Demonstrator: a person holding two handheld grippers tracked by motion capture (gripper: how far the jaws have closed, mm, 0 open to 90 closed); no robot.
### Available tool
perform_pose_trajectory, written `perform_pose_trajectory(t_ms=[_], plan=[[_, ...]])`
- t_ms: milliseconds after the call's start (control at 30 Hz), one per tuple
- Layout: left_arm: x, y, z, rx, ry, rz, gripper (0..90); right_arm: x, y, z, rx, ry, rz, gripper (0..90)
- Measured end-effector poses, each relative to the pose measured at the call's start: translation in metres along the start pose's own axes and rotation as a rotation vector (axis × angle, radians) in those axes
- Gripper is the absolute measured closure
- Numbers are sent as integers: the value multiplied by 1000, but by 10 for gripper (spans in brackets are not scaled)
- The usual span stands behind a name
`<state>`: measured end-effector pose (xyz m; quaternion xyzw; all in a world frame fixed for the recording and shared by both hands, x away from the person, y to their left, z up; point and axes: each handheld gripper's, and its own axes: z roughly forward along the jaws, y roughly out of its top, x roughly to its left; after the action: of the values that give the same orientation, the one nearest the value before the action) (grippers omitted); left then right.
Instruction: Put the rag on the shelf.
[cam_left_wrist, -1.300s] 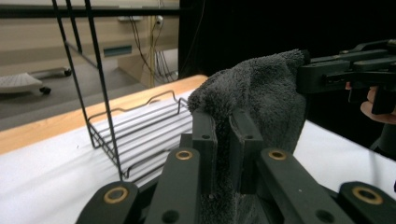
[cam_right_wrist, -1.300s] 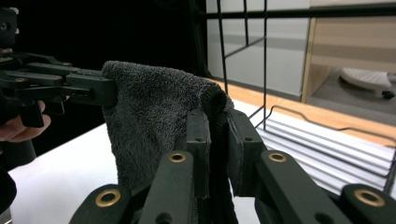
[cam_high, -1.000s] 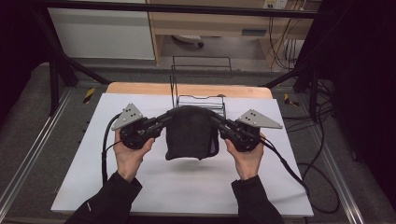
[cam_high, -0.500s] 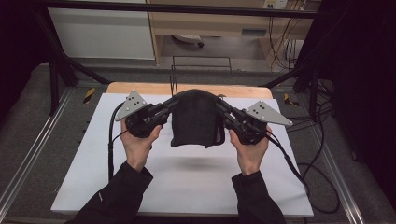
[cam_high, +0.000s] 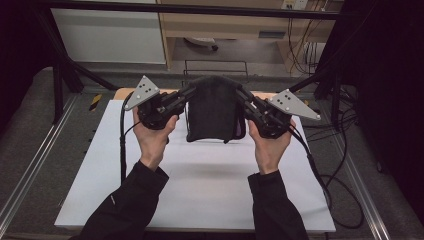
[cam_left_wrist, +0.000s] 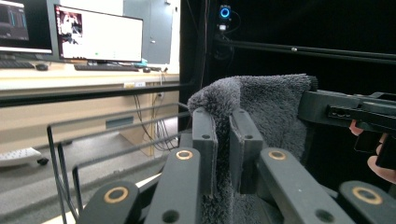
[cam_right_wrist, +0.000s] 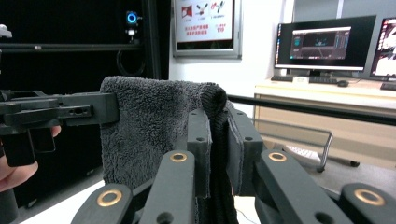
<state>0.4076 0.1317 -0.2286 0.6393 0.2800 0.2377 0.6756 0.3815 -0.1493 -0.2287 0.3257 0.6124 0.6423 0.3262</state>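
A dark grey towel (cam_high: 214, 109) hangs in the air between the two hand-held grippers, held up by its top corners above the white surface (cam_high: 200, 190) and clear of it. The left hand-held gripper (cam_high: 186, 95) is clenched on the towel's upper left corner; in the left gripper view its jaws stand nearly closed with a fold of fleecy cloth (cam_left_wrist: 261, 112) pinched between them. The right hand-held gripper (cam_high: 241, 96) grasps the opposite upper corner in the same way (in the right gripper view the cloth (cam_right_wrist: 154, 121) runs down through the narrow gap between the jaws). The towel's top edge spans straight from one hand-held gripper to the other, and the rest drapes below them, its lower edge slightly uneven. A wire rack (cam_high: 216, 65) stands just beyond the towel, at the far edge of the surface. The person's left hand (cam_high: 152, 135) and right hand (cam_high: 270, 145) hold the hand-held grippers from below, both sleeves dark. A cable (cam_high: 122, 145) trails down from the left hand-held gripper beside the forearm.
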Motion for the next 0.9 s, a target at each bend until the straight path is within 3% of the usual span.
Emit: perform_pose_trajectory(t_ms=[500,900], plan=[[9,30,14,-53,21,-1,823,-8,29,16,-60,-25,-25,813],[15,54,26,-84,43,23,823,-17,53,28,-101,-48,-43,814]])
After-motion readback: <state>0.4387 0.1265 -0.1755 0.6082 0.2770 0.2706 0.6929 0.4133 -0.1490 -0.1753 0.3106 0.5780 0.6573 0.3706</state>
